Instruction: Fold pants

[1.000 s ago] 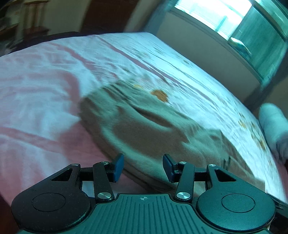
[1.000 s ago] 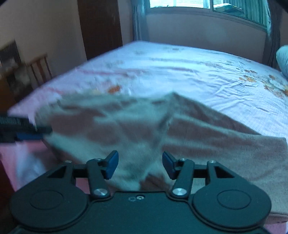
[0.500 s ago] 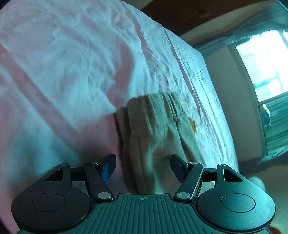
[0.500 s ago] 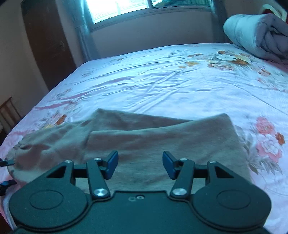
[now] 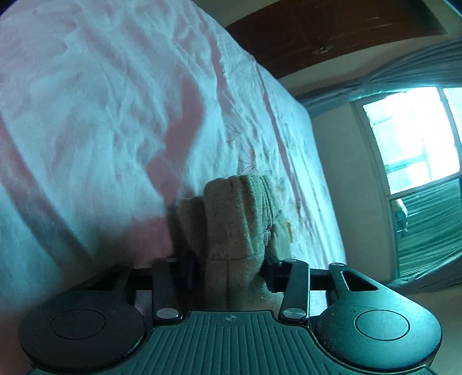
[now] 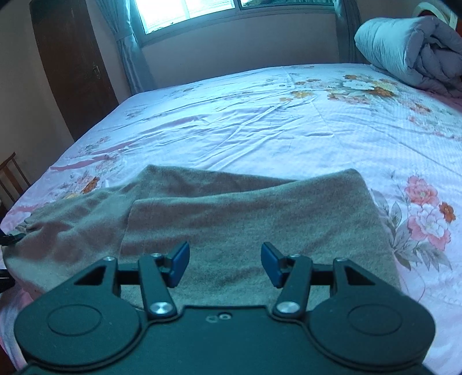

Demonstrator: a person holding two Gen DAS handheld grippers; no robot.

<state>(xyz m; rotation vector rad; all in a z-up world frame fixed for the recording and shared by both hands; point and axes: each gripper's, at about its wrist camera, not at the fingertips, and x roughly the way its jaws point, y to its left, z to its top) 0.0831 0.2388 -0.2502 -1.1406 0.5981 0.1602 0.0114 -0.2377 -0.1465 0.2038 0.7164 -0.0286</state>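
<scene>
Brown fleece pants lie on the bed, folded lengthwise, with the waistband end at the left. In the left wrist view the gathered waistband fills the space between the fingers of my left gripper, which is shut on it at the bed's edge. My right gripper is open and empty, hovering just above the folded leg part of the pants near the bed's front edge. A bit of the left gripper shows at the far left of the right wrist view.
The bed has a pink and white floral sheet. A rolled grey duvet lies at the far right corner. A dark wooden door and a window stand beyond the bed. A wooden chair is at the left.
My left gripper has moved in onto the waistband and closed on it. My right gripper has swung right along the pants and stays open.
</scene>
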